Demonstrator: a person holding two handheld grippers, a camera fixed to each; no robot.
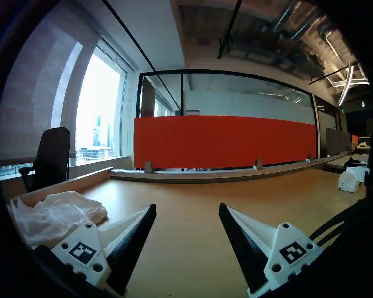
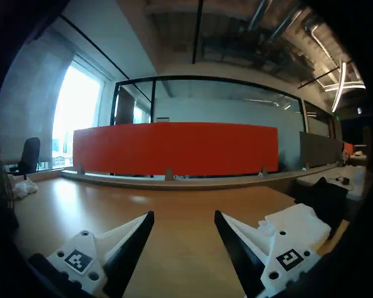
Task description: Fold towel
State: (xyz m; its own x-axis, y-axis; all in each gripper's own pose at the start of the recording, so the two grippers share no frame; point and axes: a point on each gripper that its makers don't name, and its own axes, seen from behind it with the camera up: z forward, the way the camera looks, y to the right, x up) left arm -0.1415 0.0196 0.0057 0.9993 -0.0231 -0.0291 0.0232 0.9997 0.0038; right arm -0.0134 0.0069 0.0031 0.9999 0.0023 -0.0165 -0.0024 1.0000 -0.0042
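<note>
- Left gripper (image 1: 186, 207) spread wide above the wooden table (image 1: 201, 193), nothing between the fingers, aimed at the red divider (image 1: 226, 141).
- Right gripper (image 2: 184, 214) likewise spread wide, holding nothing, facing the same red divider.
- Crumpled white towel (image 1: 57, 216) on the table, on the near side of the red divider toward its left end, just beside the left finger of the left gripper.
- Folded white towels (image 2: 298, 221) on the table toward the right end of the red divider, partly behind the right finger of the right gripper.
- Small white heap (image 2: 25, 187) past the left end of the red divider, perhaps the same crumpled white towel; too small to tell.
- Black office chair (image 1: 49, 159) and bright window (image 1: 99, 119) left of the red divider.
</note>
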